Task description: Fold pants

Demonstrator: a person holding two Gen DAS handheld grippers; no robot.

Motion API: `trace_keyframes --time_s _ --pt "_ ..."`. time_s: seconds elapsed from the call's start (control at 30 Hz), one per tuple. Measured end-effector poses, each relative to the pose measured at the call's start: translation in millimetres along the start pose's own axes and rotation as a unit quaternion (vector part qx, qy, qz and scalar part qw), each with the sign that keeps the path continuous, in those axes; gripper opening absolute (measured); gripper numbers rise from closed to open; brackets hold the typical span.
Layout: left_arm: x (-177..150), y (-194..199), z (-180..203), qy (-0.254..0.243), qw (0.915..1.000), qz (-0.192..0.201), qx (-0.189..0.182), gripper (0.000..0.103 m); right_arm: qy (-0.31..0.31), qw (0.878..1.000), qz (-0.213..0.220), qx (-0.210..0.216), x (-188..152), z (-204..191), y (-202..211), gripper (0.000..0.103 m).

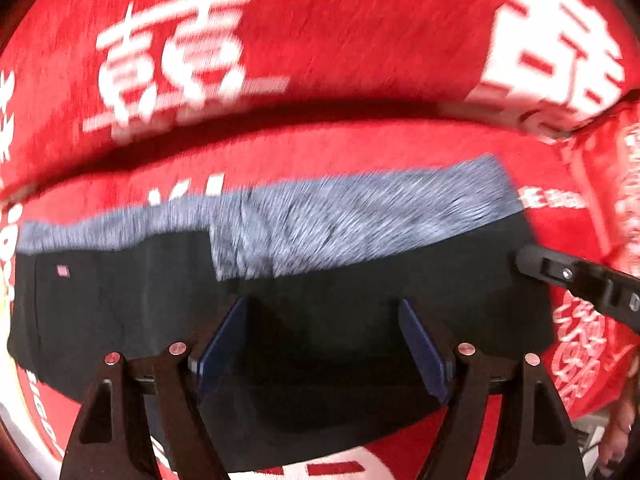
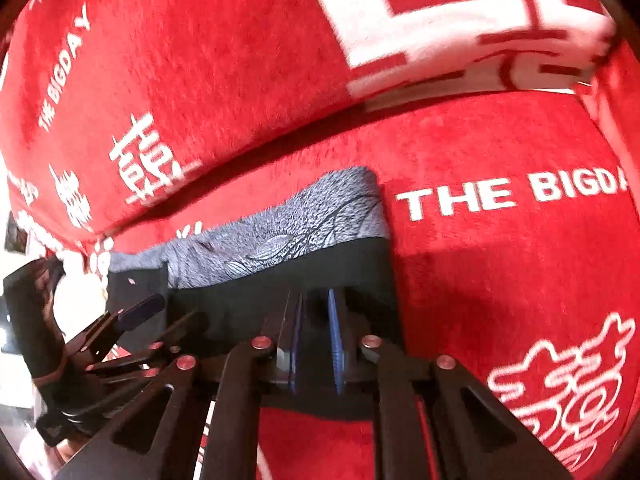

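Pants [image 1: 120, 304] lie as a compact black block with a grey patterned band [image 1: 360, 224] along the far side, on the red printed blanket [image 1: 360, 40] of what looks like a sofa seat, just in front of the raised back cushion [image 2: 180, 60].

Left tool [image 1: 324, 344]: blue pads wide apart, hovering over the black cloth, nothing between them. Right tool [image 2: 316, 340]: pads nearly together over the near-right part of the black cloth; can't tell whether fabric is actually pinched in the narrow gap.

Judgement: fold looks well along; the next step is likely another fold or squaring up.

To do it well:
- Confirm the right pads have all layers, not just the top one.
- Drop the left tool onto the near edge and close fully before lifting.
- Lift both sides level and carry toward the grey band evenly, so the edges line up.
- Left view is blurred, so slow down before closing.
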State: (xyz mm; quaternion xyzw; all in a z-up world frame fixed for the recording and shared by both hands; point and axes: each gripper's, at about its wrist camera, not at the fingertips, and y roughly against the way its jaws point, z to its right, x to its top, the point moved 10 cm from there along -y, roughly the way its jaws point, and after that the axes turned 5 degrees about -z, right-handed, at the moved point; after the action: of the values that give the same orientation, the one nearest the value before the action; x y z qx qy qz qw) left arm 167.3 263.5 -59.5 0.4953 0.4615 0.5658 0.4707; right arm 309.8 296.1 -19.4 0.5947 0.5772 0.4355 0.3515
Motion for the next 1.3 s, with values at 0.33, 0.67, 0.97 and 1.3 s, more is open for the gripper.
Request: trace_keyframes --time_s 0.33,0.67,0.97,1.3 --pt "-33.2 -7.8 -38.5 0.078 0.996 -0.042 -0.005 0.094 0.05 0.998 -0.044 -0.018 -28.2 -17.7 -40.0 0.014" --pt "-61.4 13.2 -61.0 0.1 0.9937 -0.044 0.023 0.094 0.067 0.995 -0.07 -0.012 -29.7 -17.2 -40.1 0.014" --pt "-65.8 34.7 -97.2 0.056 0.9976 -0.035 0.022 0.094 0.032 0.997 -0.049 -0.049 -39.2 -56.6 -45.0 0.023" --pt "-90.5 39.2 -174.5 0.088 0.9948 -0.047 0.02 0.094 0.066 0.993 -0.07 -0.062 -78.7 -152.5 -88.0 0.036"
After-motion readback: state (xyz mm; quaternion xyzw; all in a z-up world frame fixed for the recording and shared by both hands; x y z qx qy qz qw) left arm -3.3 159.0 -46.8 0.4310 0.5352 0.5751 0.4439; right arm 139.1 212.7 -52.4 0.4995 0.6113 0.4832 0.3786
